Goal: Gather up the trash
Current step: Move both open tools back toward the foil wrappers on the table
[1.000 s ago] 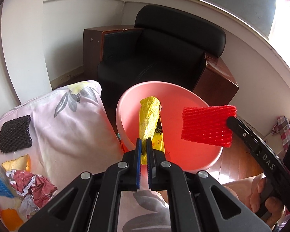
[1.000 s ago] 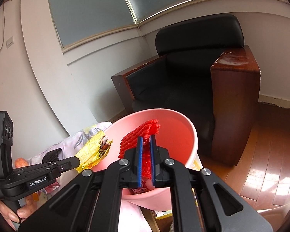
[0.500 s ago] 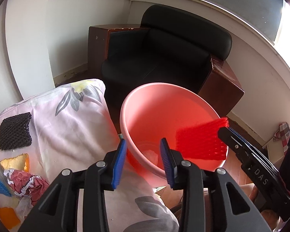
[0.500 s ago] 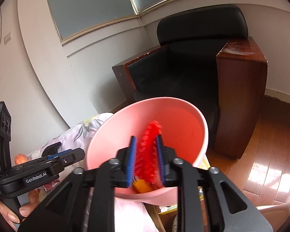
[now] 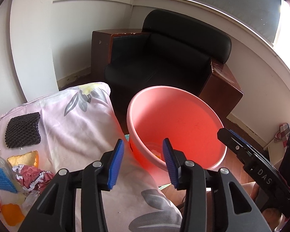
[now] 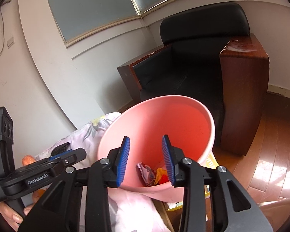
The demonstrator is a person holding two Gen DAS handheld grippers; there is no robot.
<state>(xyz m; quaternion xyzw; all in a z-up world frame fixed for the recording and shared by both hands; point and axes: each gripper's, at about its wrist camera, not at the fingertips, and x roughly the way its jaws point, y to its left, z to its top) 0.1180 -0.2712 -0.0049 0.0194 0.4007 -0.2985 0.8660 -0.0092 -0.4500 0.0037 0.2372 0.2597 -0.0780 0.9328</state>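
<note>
The left tongs (image 5: 143, 162) stand wide apart with nothing between the blue ribbed pads; the jaws have just been opening. They hang over the edge of a pale pink flowered pillow (image 5: 77, 119) and the near rim of a round pink plastic basin (image 5: 176, 116). The right tongs (image 6: 146, 160) are parted too, less widely, also just opened and empty, poised over the basin's mouth. In the basin's bottom lie crumpled pieces of trash (image 6: 154, 175): a purplish wad, an orange-yellow scrap, a bit of red. On the pillow, to the left, more litter waits: a black foam net sleeve (image 5: 22, 130), a crumpled red-and-white paper (image 5: 31, 176), a blue foam net (image 5: 1, 179), and orange scraps (image 5: 10, 214). Beyond the basin stands a black leather armchair with brown wooden sides (image 5: 170, 60), against a white wall.
</note>
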